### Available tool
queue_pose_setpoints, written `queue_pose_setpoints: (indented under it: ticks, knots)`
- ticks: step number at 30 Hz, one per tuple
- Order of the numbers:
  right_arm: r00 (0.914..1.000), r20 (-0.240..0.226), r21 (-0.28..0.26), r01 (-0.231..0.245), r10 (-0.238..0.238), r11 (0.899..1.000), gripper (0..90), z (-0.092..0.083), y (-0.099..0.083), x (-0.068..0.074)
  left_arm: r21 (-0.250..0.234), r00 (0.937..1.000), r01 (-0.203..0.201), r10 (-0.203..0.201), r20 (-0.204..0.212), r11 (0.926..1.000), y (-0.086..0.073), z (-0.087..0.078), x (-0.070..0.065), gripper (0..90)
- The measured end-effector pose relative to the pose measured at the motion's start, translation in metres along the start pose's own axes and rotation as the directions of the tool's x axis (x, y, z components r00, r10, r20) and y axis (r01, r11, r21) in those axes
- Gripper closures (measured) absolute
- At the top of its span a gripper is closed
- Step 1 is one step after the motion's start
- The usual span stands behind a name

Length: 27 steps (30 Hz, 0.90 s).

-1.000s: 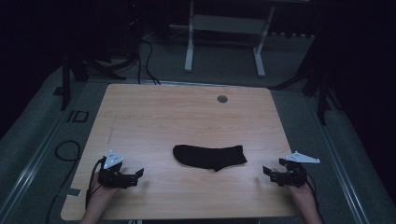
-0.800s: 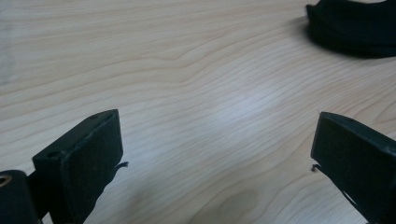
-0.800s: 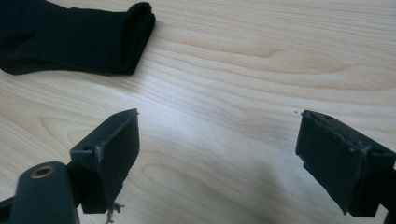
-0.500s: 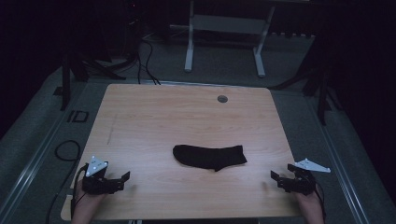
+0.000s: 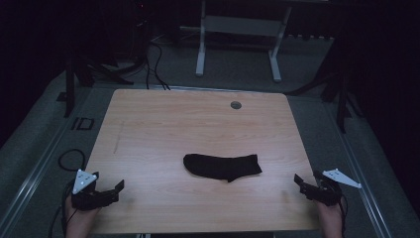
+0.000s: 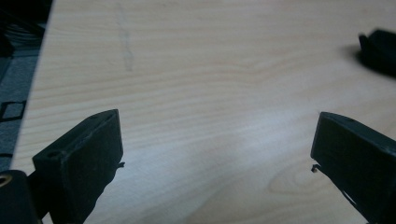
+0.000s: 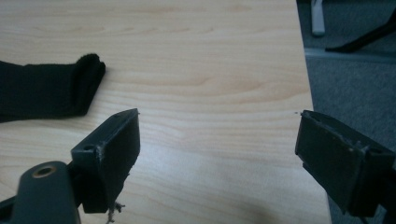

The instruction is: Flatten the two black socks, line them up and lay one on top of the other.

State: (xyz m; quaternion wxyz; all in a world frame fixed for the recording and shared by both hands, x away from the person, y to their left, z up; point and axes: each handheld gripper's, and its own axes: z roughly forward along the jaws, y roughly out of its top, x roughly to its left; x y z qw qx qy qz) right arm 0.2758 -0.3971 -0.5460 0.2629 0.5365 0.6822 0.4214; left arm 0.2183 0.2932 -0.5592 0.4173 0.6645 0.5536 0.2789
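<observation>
The left gripper (image 5: 118, 187) sits at the near left corner of the table (image 5: 148, 124), its two black jaws spread wide with nothing between them but bare wood; in the left gripper view (image 6: 215, 154) they hover over the light grain and hold nothing. The right gripper (image 5: 298, 180) is at the near right edge, jaws likewise wide apart and empty, as the right gripper view (image 7: 217, 149) shows, with one jaw out over the table's edge and the grey floor beyond. Between the two, well apart from each, a black sock (image 5: 222, 166) lies flat on the near half of the tabletop, its length across the table, toe rounded at the left and cuff open at the right. The ribbed cuff (image 7: 86, 77) is seen close in the right gripper view. A small round grommet (image 5: 236, 105) sits near the far edge. No readable writing can be made out.
</observation>
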Motion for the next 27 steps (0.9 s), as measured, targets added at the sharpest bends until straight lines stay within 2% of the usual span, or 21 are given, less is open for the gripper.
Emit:
queue_pose_setpoints:
  ticks: [1,3,5,9,27]
  knots:
    - [1.0,0.002,-0.008,-0.002,0.002,1.0,13.9,0.0,0.0,0.0,0.0,1.0,0.0,0.0,0.0,1.0,0.0,0.0,0.0,2.5]
    - [0.9999,0.004,-0.013,-0.014,0.014,1.0,13.9,-0.001,-0.002,0.001,-0.022,0.9996,0.01,-0.011,-0.028,0.9997,0.0,0.001,0.001,2.5]
    - [0.9998,0.019,-0.011,0.0,0.0,1.0,14.1,0.001,-0.004,0.002,-0.029,0.9995,0.018,-0.019,-0.027,0.9994,-0.001,0.001,0.001,2.5]
    - [0.9993,0.036,0.007,0.001,-0.001,1.0,14.1,0.004,-0.008,0.003,-0.039,0.9979,0.023,-0.025,-0.06,0.999,-0.002,0.001,0.001,2.5]
    - [0.9969,0.071,0.007,-0.034,0.034,0.999,14.2,0.006,-0.013,-0.003,-0.029,0.9972,0.006,-0.008,-0.074,0.9995,-0.002,0.006,-0.002,2.5]
